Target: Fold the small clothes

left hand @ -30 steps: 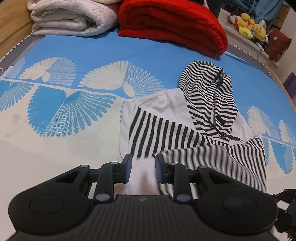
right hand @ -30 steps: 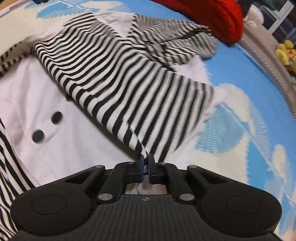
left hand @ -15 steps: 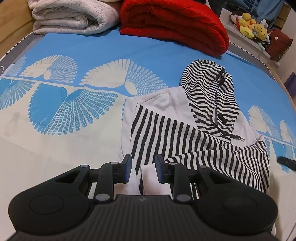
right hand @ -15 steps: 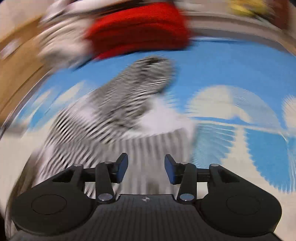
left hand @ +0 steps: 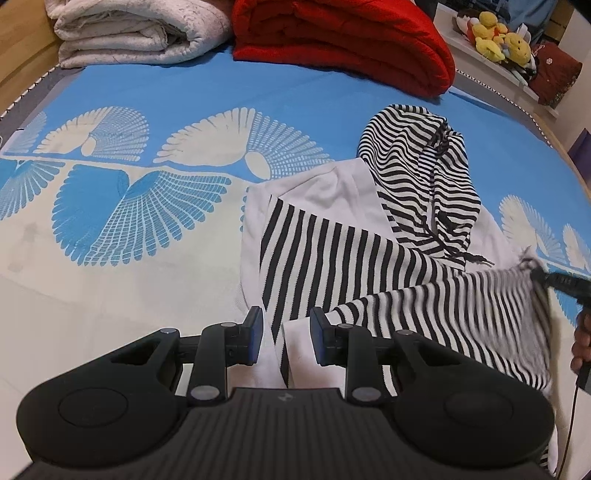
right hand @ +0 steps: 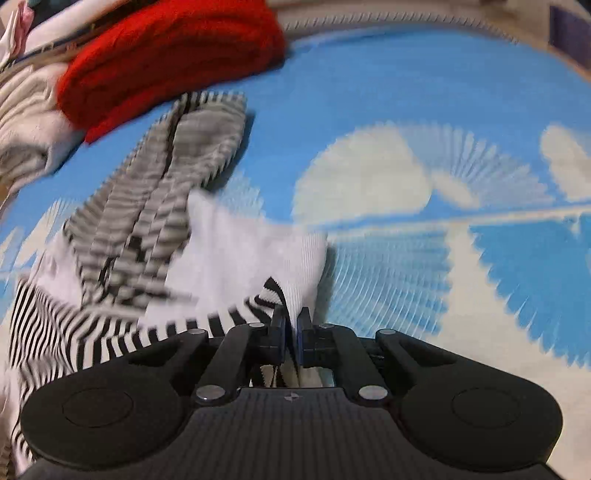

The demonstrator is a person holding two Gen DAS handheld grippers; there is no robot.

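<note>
A small white hoodie [left hand: 332, 192] with black-and-white striped sleeves and hood [left hand: 421, 173] lies on the blue patterned bed sheet [left hand: 184, 96]. My left gripper [left hand: 287, 334] hovers open over its lower front, with striped and white cloth below the gap between the fingers. One striped sleeve [left hand: 443, 306] lies across the body toward the right. At its end my right gripper [left hand: 546, 277] has the cloth pinched and slightly raised. In the blurred right wrist view, the right gripper [right hand: 290, 325] is shut on a striped and white fold of the hoodie [right hand: 236, 251].
A folded red blanket [left hand: 343, 40] and a folded white blanket [left hand: 140, 33] lie at the far end of the bed. Plush toys [left hand: 498, 37] sit on a shelf at the back right. A hand [left hand: 581, 343] shows at the right edge.
My right gripper let go of the striped sleeve, opened, rolled and swung across, then shut on cloth at the hoodie's right side. The sleeve end there is lifted. The left gripper stayed put.
</note>
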